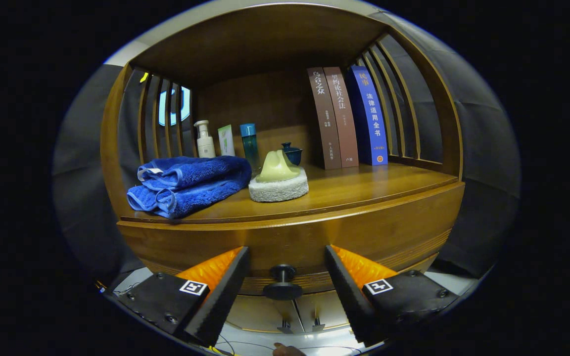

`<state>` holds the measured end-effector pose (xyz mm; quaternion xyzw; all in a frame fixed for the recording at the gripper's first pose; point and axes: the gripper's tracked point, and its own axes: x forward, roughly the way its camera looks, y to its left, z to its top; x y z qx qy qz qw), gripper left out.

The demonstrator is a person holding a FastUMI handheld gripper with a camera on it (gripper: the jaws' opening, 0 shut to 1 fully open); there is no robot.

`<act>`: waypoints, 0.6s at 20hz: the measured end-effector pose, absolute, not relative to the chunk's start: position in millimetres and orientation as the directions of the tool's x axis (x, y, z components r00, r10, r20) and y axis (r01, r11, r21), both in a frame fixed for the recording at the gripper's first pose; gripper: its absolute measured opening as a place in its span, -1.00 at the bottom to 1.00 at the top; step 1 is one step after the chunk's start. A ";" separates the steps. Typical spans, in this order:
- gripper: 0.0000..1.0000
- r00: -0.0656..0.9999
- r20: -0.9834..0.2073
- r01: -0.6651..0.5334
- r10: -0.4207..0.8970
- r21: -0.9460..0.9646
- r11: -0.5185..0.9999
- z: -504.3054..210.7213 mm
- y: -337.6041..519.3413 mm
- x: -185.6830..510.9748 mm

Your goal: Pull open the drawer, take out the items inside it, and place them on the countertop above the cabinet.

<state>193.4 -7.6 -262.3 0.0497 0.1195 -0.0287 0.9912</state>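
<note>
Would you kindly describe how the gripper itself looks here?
The gripper has two wedge-shaped fingers with ribbed inner faces, tapering forward. Each sits on a flat block with screws and a square black-and-white marker. Thin cables trail beneath them.

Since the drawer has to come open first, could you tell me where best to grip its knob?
Grip the drawer knob on its narrow stem, straight from the front. It sits centred between the open gripper's fingers, and its wider cap should stop them slipping off.

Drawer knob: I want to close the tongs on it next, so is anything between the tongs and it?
Nothing visible. The tongs are open and the drawer knob sits between the fingers, with clear gaps on both sides.
</note>
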 end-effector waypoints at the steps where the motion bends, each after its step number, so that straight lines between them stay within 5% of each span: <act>1: 0.99 0.970 -0.241 0.069 -0.045 0.090 0.994 -262.9 -9.0 193.3; 12: 0.99 0.989 -0.142 0.051 -0.040 0.073 0.996 -173.8 -14.3 144.9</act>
